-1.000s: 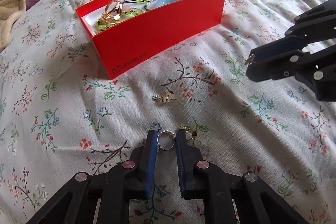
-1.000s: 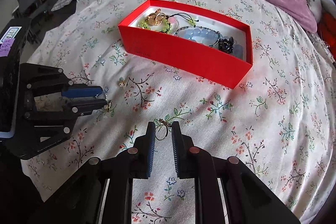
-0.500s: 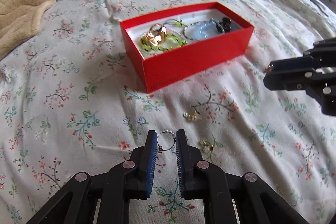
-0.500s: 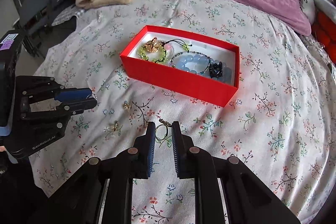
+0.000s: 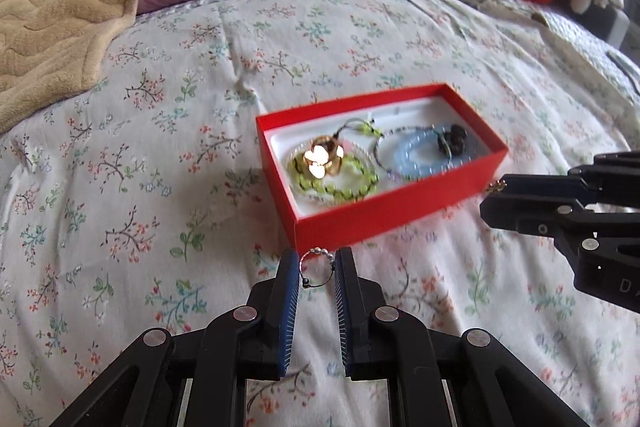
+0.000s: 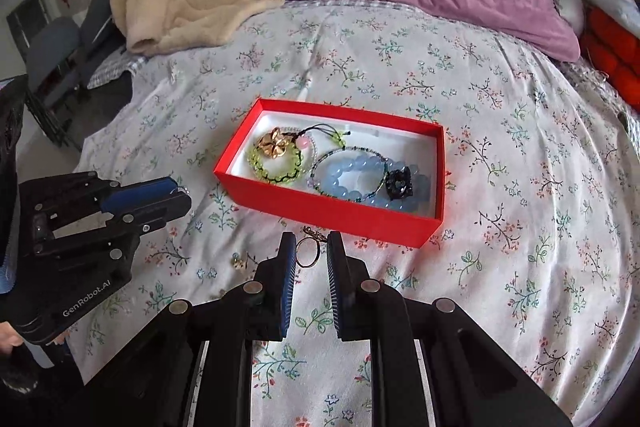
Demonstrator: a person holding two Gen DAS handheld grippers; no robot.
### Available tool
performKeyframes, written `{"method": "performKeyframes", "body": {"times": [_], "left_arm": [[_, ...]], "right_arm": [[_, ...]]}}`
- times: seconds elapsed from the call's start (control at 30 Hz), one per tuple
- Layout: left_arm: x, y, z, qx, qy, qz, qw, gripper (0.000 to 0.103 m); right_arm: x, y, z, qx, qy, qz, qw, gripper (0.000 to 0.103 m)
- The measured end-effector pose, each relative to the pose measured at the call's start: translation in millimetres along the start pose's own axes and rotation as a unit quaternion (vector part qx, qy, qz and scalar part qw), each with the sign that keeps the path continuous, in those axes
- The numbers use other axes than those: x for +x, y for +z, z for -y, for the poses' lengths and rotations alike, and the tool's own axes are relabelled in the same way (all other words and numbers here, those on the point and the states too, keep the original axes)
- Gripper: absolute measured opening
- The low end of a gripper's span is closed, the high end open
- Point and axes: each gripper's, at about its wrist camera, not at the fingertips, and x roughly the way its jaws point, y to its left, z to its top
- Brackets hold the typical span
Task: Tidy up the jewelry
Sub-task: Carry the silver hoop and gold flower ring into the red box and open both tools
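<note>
While both grippers pinch small rings, left gripper (image 5: 317, 269) silver ring (image 5: 316, 269), right gripper (image 6: 311, 253) gold ring (image 6: 308, 254), they likely must drop them in the red box (image 6: 320, 205) at 12 o'clock.

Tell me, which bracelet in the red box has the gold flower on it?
The green beaded bracelet, at the box's left end; the blue one carries a black charm.

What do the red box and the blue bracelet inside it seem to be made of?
Red box: probably stiff cardboard with a matte red outside and a white lining; the walls are thin, flat and sharp-edged.
Blue bracelet: round, translucent pale-blue beads with a soft gloss, perhaps glass, stone or plastic; the look leaves it open.
</note>
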Motion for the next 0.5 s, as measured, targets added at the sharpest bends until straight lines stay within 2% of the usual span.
{"method": "performKeyframes", "body": {"times": [0.23, 0.5], "left_arm": [[17, 23, 9, -0.019, -0.003, 0.022, 0.9996, 0.013], [42, 35, 17, -0.008, 0.015, 0.015, 0.9997, 0.013]], "right_arm": [[10, 21, 20, 0.039, 0.008, 0.017, 0.999, 0.017], [28, 37, 26, 0.05, 0.009, 0.02, 0.999, 0.017]]}}
